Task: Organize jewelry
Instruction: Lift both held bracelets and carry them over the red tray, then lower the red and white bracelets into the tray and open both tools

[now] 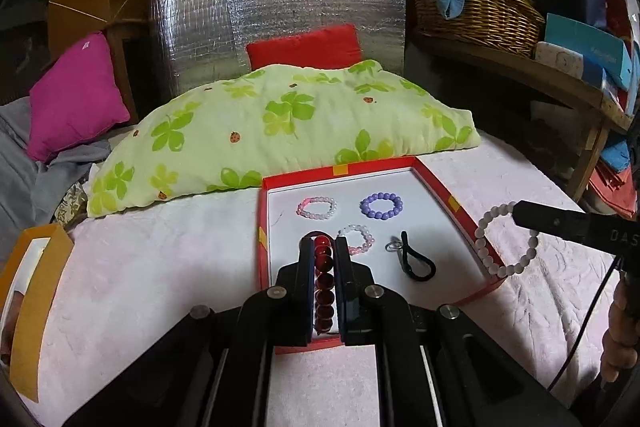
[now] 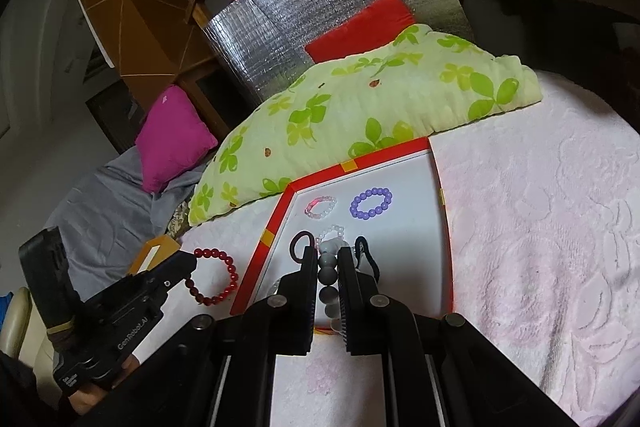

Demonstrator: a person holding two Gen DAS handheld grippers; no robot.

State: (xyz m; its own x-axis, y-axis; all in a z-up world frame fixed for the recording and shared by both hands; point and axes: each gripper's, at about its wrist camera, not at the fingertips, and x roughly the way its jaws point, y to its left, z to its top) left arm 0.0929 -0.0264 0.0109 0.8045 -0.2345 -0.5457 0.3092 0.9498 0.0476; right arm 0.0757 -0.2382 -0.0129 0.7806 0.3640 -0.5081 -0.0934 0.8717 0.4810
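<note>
A red-rimmed box [image 1: 460, 205] with a white floor lies on the bed. My left gripper [image 1: 323, 247] is shut on a dark red bead bracelet [image 1: 323, 283], held over the box's near left part; the bracelet also shows in the right wrist view [image 2: 214, 277]. My right gripper [image 2: 329, 251] is shut on a white bead bracelet [image 2: 329, 279], which hangs by the box's right rim in the left wrist view [image 1: 505, 241]. In the box lie a pink-white bracelet [image 1: 317, 207], a purple bracelet [image 1: 381, 205], a pale pink bracelet [image 1: 357, 239] and a black loop with a ring [image 1: 416, 261].
A green clover-print pillow [image 1: 280, 131] lies behind the box, with a magenta cushion [image 1: 76, 95] to the left and a red cushion [image 1: 304, 45] behind. An orange box [image 1: 36, 299] sits at the left bed edge. A wicker basket [image 1: 476, 11] stands on a shelf at right.
</note>
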